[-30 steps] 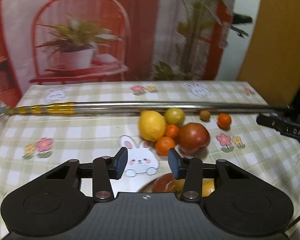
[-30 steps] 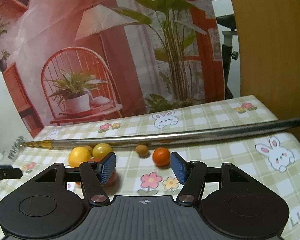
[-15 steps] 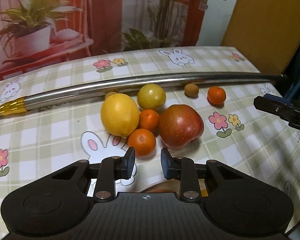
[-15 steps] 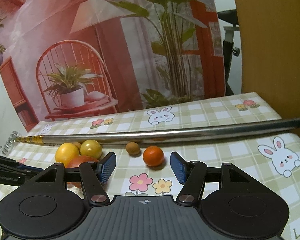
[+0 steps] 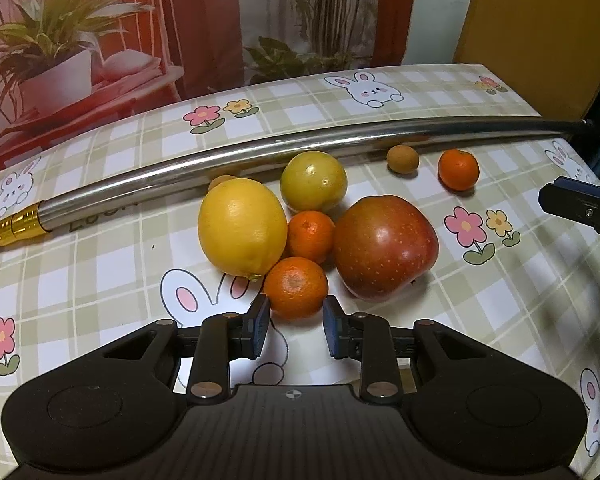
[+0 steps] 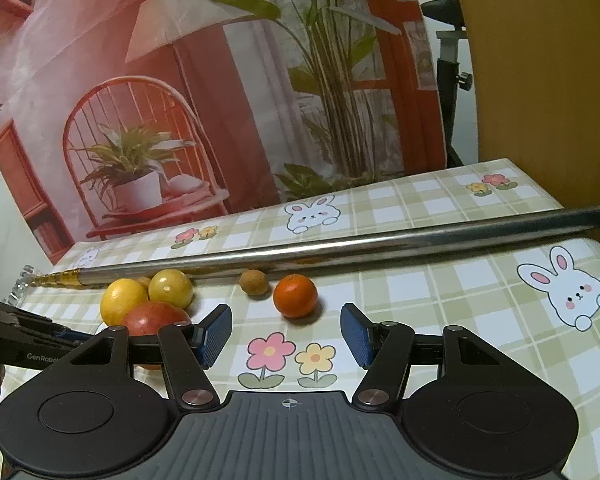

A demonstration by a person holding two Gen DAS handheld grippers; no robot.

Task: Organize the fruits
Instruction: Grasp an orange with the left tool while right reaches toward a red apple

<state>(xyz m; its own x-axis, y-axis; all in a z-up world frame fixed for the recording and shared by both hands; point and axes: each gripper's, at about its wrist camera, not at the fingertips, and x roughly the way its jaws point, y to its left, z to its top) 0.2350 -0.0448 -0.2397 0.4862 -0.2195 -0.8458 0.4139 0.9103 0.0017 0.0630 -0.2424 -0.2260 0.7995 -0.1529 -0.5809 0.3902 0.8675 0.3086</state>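
Left wrist: lemon (image 5: 242,226) long axis upright, stem-end nearest.

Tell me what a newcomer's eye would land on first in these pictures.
First, the cluster of fruit mid-table: a big yellow lemon, a red apple and small oranges, the nearest orange just ahead of the left gripper. Behind them, a long metal pole crosses the checked tablecloth.

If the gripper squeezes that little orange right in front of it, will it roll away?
Probably it would. The little orange is round and smooth, so it could squirt forward from the left gripper. The lemon and the apple sit close behind, so it likely wouldn't go far. It looks firm, not squishy.
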